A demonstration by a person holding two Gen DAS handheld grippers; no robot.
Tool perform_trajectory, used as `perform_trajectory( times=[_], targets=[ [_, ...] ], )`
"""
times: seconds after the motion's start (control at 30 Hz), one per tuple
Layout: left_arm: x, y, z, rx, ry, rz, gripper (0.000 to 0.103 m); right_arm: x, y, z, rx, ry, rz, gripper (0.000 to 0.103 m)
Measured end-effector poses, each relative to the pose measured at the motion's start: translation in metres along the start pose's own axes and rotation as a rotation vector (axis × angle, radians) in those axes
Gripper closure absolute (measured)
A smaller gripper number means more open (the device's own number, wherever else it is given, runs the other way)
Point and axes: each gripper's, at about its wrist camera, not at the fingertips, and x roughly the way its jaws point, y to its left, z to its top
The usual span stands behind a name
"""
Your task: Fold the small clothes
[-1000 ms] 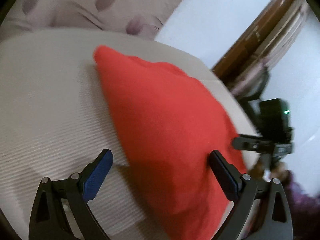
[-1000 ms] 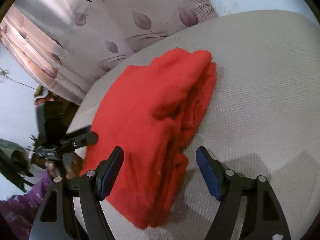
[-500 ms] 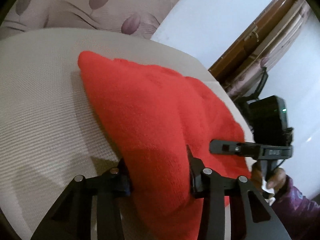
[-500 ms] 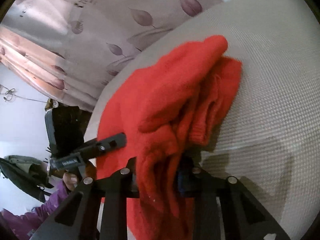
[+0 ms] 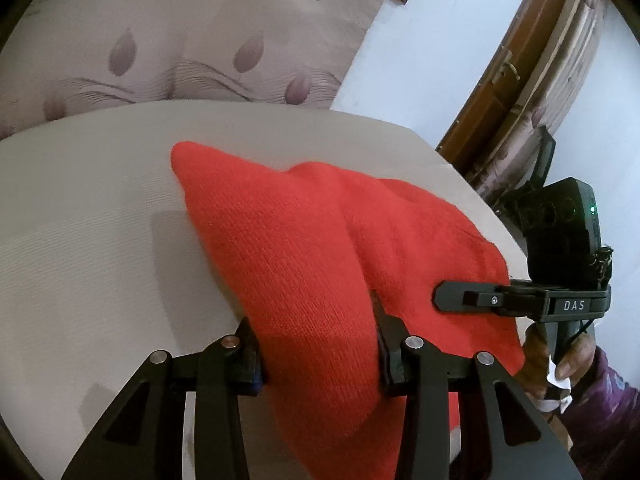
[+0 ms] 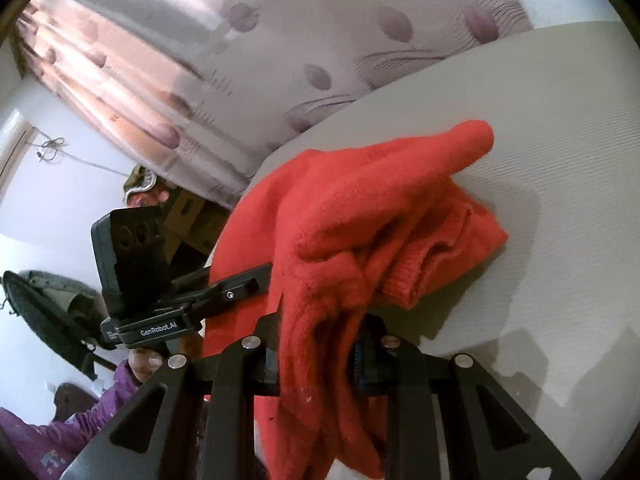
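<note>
A red knitted garment (image 5: pixel 304 264) lies folded on a beige ribbed table (image 5: pixel 88 232). My left gripper (image 5: pixel 318 354) is shut on its near edge, the cloth bulging between the jaws. In the right wrist view the same red garment (image 6: pixel 360 216) shows bunched layers and a ribbed cuff. My right gripper (image 6: pixel 316 360) is shut on a thick fold of it and lifts that end off the table (image 6: pixel 560 240). Each gripper shows in the other's view: the right one (image 5: pixel 520 304) beside the garment's right edge, the left one (image 6: pixel 188 300) at its left edge.
A leaf-patterned curtain (image 5: pixel 180 40) hangs behind the table. A brown wooden door frame (image 5: pixel 512 60) stands at the right. The person's hand and purple sleeve (image 5: pixel 580 380) are at the lower right. The table's far edge (image 6: pixel 440 76) curves near the curtain.
Both grippers were open around the garment a second ago, then closed on it. The gripped ends have since risen, and the garment now hangs bunched between them.
</note>
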Motion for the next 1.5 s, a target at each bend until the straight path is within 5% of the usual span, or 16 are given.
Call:
perform_trajectory(
  times=[0.37, 0.67, 0.87, 0.93, 1.17, 1.5],
  targets=[
    [-0.022, 0.005, -0.059, -0.002, -0.041, 0.106, 0.062, 0.028, 0.011, -0.057, 0.06, 0.052, 0.017, 0.08],
    [-0.016, 0.002, -0.083, -0.005, -0.11, 0.195, 0.059, 0.036, 0.012, -0.076, -0.034, 0.063, -0.11, 0.08],
    [-0.015, -0.003, -0.093, 0.005, -0.164, 0.291, 0.043, 0.034, 0.019, -0.082, -0.106, 0.041, -0.163, 0.073],
    [-0.019, -0.006, -0.095, 0.011, -0.19, 0.354, 0.031, 0.03, 0.02, -0.083, -0.111, 0.03, -0.168, 0.07],
    [-0.051, -0.027, -0.1, 0.04, -0.332, 0.568, 0.002, -0.006, 0.058, -0.096, -0.244, -0.127, -0.307, 0.069],
    [-0.104, -0.064, -0.097, 0.051, -0.516, 0.694, 0.0, -0.039, 0.097, -0.12, -0.309, -0.242, -0.33, 0.054]
  ],
)
